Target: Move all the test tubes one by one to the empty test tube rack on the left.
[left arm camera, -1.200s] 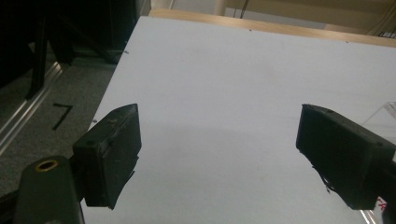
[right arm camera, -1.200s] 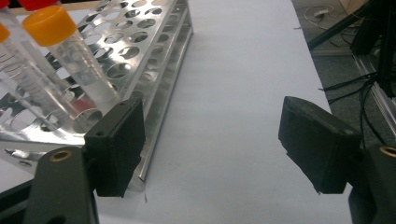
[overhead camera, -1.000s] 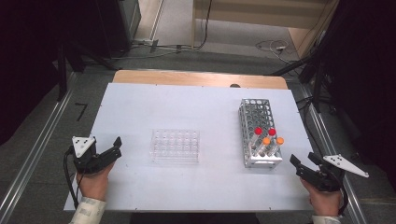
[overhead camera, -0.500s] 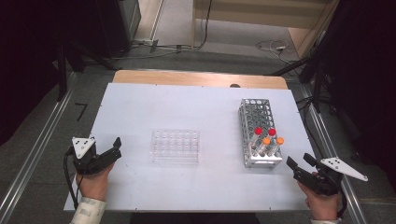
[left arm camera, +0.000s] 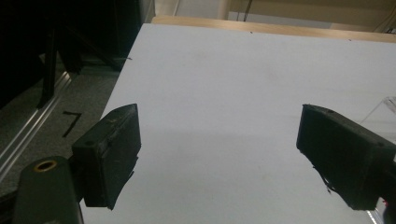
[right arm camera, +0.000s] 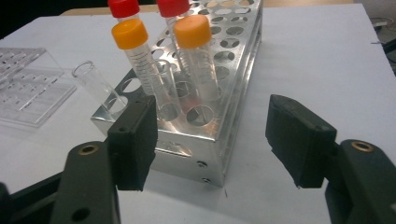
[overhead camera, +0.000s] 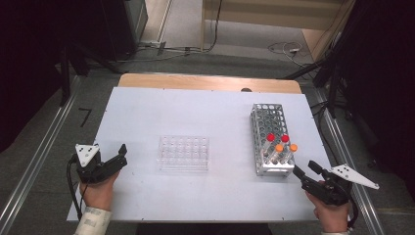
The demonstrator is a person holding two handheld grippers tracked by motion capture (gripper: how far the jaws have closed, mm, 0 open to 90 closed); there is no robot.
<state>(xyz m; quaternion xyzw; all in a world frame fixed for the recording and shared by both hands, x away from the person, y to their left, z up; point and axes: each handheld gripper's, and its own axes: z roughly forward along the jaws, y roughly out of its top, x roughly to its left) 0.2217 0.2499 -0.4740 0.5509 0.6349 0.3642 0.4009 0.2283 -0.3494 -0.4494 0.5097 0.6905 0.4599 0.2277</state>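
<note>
We read no brand or label anywhere; the faint graduation marks on the orange-capped tubes are too small to make out. They stand in the near end of the metal rack at the counter's right side, just ahead of our right tool, whose jaws have just been closing yet stand apart with nothing between them. Our left tool hangs wide apart over bare counter, with the clear tray cut off at its view's edge.

A laboratory bench setting is indicated: a metal tube rack with capped tubes just ahead of the right gripper, a clear plastic rack, a white table, and cabling on the floor beyond.
</note>
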